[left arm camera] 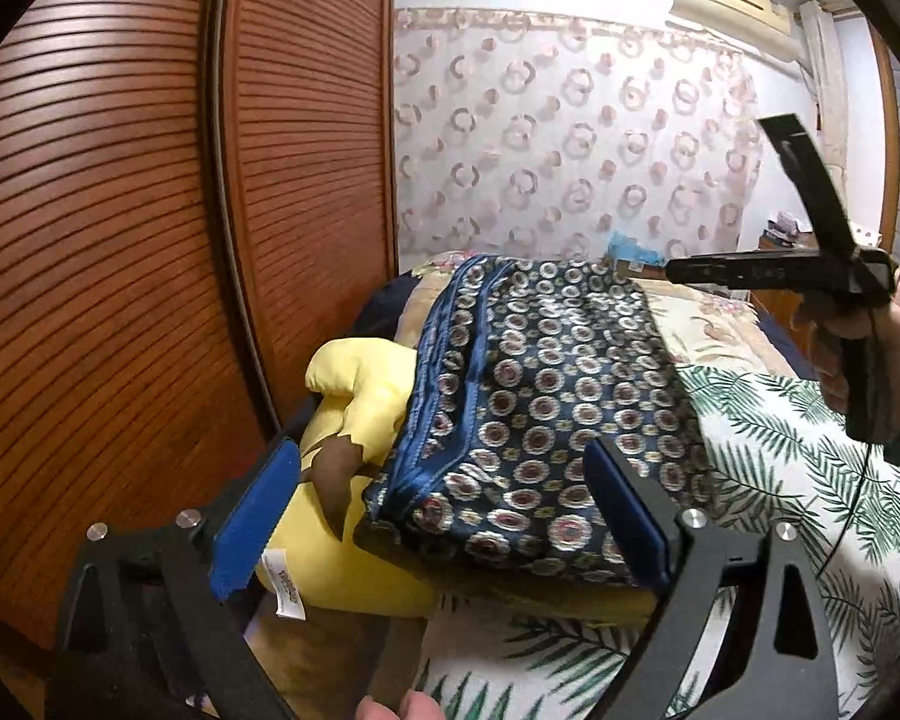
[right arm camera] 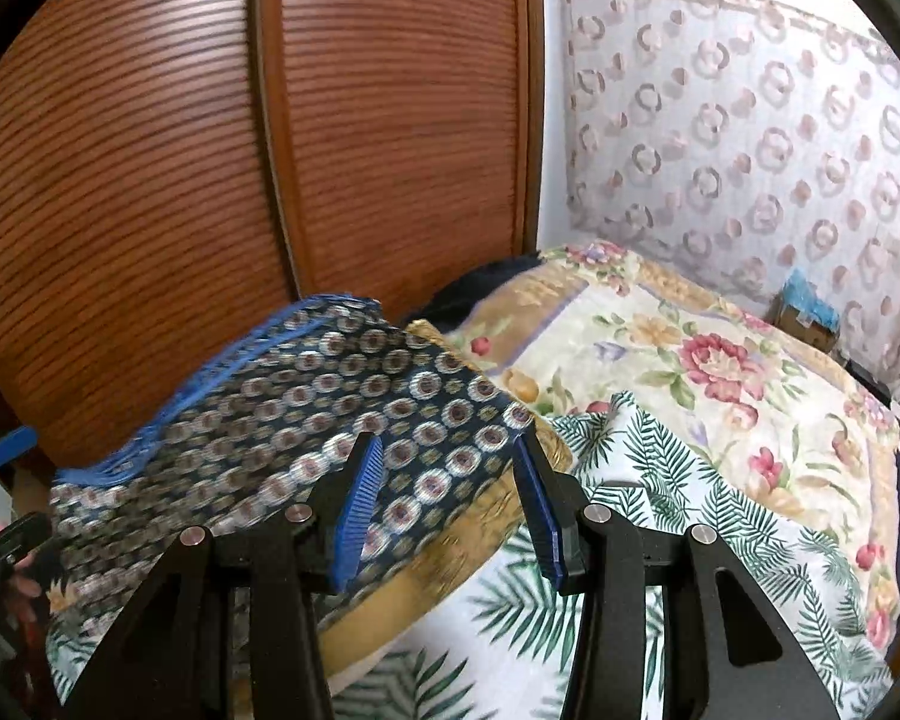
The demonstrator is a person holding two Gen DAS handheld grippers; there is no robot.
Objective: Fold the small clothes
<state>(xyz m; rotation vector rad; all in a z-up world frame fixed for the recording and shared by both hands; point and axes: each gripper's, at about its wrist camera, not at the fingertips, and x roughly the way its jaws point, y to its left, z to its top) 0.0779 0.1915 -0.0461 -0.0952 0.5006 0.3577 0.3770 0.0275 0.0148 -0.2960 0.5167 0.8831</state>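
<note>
The navy medallion-print garment (left arm camera: 528, 420) lies draped over a yellow plush toy (left arm camera: 354, 384) at the bed's (right arm camera: 720, 480) left edge, beside the wardrobe (left arm camera: 120, 240). Left gripper (left arm camera: 444, 522) and right gripper (right arm camera: 450, 510) both gape empty; a one-sided tug risks dragging the cloth floorward. No containers are visible.

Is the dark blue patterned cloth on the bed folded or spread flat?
Folded: the blue cloth lies as a thick rectangular stack with a doubled front edge, atop a yellow pillow.
</note>
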